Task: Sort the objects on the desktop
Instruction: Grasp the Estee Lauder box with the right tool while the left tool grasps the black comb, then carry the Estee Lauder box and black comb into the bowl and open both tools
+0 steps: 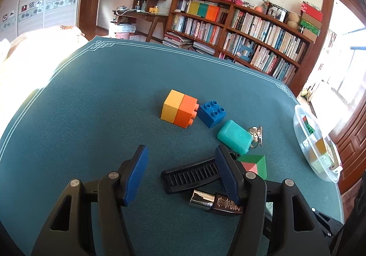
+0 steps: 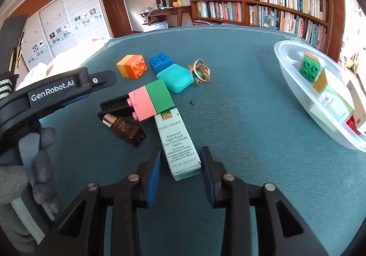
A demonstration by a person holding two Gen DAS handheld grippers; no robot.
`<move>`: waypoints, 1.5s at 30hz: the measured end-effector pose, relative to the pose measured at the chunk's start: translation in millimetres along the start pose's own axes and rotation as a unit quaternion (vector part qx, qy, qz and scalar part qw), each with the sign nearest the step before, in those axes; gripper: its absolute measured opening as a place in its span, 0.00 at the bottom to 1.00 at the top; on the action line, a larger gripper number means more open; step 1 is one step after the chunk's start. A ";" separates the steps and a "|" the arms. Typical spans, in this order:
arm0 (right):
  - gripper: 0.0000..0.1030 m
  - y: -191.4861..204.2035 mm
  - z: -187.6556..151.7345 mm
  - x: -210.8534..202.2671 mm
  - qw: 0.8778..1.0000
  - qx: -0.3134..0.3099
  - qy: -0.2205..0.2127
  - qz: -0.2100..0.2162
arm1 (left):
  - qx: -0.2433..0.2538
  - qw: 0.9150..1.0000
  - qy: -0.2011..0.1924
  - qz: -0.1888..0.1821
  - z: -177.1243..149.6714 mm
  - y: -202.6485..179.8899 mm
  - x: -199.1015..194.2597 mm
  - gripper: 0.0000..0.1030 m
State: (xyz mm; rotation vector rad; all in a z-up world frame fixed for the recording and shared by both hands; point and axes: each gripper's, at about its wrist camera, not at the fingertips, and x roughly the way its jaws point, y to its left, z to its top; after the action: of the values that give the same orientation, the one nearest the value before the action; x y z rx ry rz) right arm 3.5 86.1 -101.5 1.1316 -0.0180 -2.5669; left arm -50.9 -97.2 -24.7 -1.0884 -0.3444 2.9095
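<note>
A pale Estee Lauder box lies lengthwise on the teal table mat, and my right gripper is shut on its near end, a pad against each long side. My left gripper hangs open above a black comb and a small brown bottle, gripping nothing. A pink-and-green block touches the box's far end. Beyond lie a yellow-and-orange brick, a blue brick, a teal case and gold rings.
A clear plastic tub at the mat's right edge holds a green brick and several small boxes. A gloved hand carries the left gripper at the left of the right wrist view. A bookcase and a desk stand behind the table.
</note>
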 end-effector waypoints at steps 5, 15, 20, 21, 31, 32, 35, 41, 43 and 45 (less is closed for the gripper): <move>0.31 4.5 0.7 1.8 1.000 -0.016 0.003 -0.013 | 0.039 0.999 0.004 -0.007 -5.0 -14.8 2.5 0.62; 0.30 -37.9 -1.3 -8.8 0.994 0.073 -0.014 -0.074 | 0.051 0.998 0.017 -0.027 -7.4 -13.6 9.4 0.62; 0.30 -34.9 1.6 -7.2 0.995 0.066 -0.012 -0.072 | 0.101 0.995 0.024 -0.015 -14.2 -24.8 20.0 0.62; 0.30 -37.1 3.2 -6.5 0.995 0.071 -0.013 -0.067 | 0.110 0.994 0.026 -0.015 -15.1 -27.1 21.2 0.62; 0.36 -43.5 6.2 -4.2 0.996 0.080 -0.015 -0.043 | 0.136 0.989 0.062 -0.023 -18.3 -38.1 36.8 0.62; 0.38 -43.9 6.8 -4.0 0.996 0.081 -0.015 -0.040 | 0.135 0.989 0.063 -0.020 -18.3 -38.6 37.6 0.62; 0.42 -44.0 8.8 -3.6 0.996 0.078 -0.015 -0.036 | 0.139 0.989 0.056 0.004 -19.3 -41.3 37.7 0.48; 0.36 -41.6 15.4 1.6 0.998 0.052 -0.009 -0.046 | 0.112 0.993 0.027 -0.008 -21.4 -33.0 23.1 0.28; 0.28 -41.1 14.4 1.3 0.998 0.047 -0.009 -0.047 | 0.086 0.996 0.009 -0.024 -19.4 -26.5 13.4 0.28; 0.27 -40.6 11.7 -1.1 0.998 0.044 -0.013 -0.037 | 0.057 0.997 -0.008 -0.044 -15.1 -18.0 5.7 0.28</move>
State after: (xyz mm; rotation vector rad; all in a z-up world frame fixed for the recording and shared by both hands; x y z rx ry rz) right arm -16.3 123.3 -98.7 1.1501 -0.0970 -2.6700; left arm -46.5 -76.1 -35.7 -1.0070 -0.2180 2.8225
